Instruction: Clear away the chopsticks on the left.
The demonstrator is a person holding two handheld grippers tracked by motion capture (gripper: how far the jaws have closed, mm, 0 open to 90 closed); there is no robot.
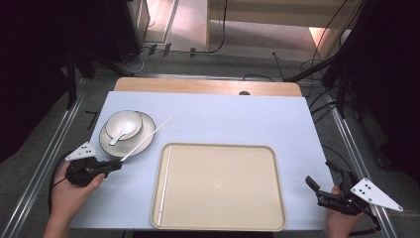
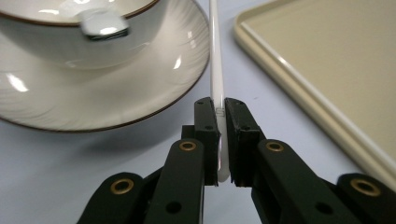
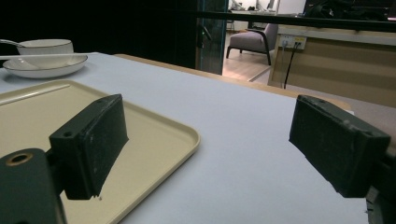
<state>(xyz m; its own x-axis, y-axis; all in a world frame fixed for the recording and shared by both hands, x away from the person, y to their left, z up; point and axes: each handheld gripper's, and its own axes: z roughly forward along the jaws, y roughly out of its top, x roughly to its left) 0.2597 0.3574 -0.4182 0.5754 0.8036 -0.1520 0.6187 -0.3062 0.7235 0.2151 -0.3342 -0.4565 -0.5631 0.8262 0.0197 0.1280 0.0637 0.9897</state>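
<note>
- One white chopstick (image 1: 165,186) is already laid inside the beige tray (image 1: 277,198), along its left wall; that part of the work may be judged done.
- The second white chopstick (image 1: 145,140) is clamped at its near end between the jaws of the left gripper (image 1: 118,162), as seen up close in the left gripper view (image 2: 216,93), where the black pads press on both sides of the stick.
- The far end of the held chopstick is seen reaching over the rim of the saucer (image 1: 148,121), just beside the bowl (image 1: 124,126); whether it is lifted clear of the rim or resting on it cannot be told.
- A white spoon (image 1: 121,133) is seen lying in the bowl, untouched; the bowl and saucer stand on the bench (image 1: 237,119) to the upper left of the tray.
- The right gripper (image 1: 317,191) is held near the right edge of the bench, its jaws spread wide with nothing between them, as the right gripper view (image 3: 205,158) shows.
- What is left, as judged: the held chopstick is to be carried over to the tray and laid down, probably beside the first one, and then let go.
- Whether the spoon, bowl and saucer are also meant for the tray cannot be told; most of the tray is bare.
</note>
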